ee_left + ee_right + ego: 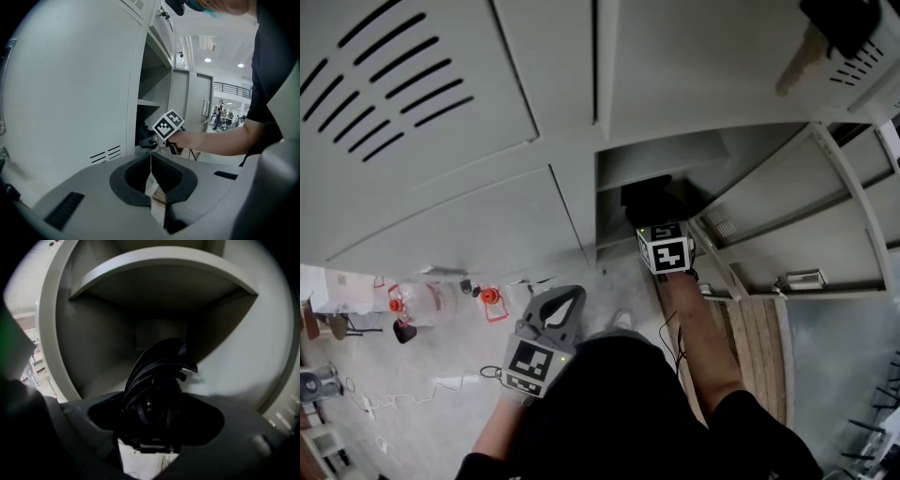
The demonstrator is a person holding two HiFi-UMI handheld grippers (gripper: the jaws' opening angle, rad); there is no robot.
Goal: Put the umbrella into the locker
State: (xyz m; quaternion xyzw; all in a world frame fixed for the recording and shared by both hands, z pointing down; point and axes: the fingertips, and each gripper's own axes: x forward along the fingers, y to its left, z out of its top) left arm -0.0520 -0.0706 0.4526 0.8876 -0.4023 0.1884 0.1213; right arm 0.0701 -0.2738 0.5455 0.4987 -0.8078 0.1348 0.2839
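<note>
A folded black umbrella (157, 380) lies with its far end on the floor of the open grey locker compartment (105, 378). Its near end sits between the jaws of my right gripper (157, 416), which stand wide, so that gripper is open. In the head view the right gripper (661, 230) reaches into the compartment mouth (675, 159), the umbrella (649, 201) dark just beyond it. My left gripper (151, 161) is shut and empty, held back and low in front of the closed doors. From the left gripper view the right gripper (150, 140) shows at the locker's edge.
The compartment's door (787, 220) stands swung open to the right. Closed locker doors (441, 112) with vent slots fill the left. On the floor are a water jug (422, 302), loose cables (403, 398) and a wooden pallet (759, 347).
</note>
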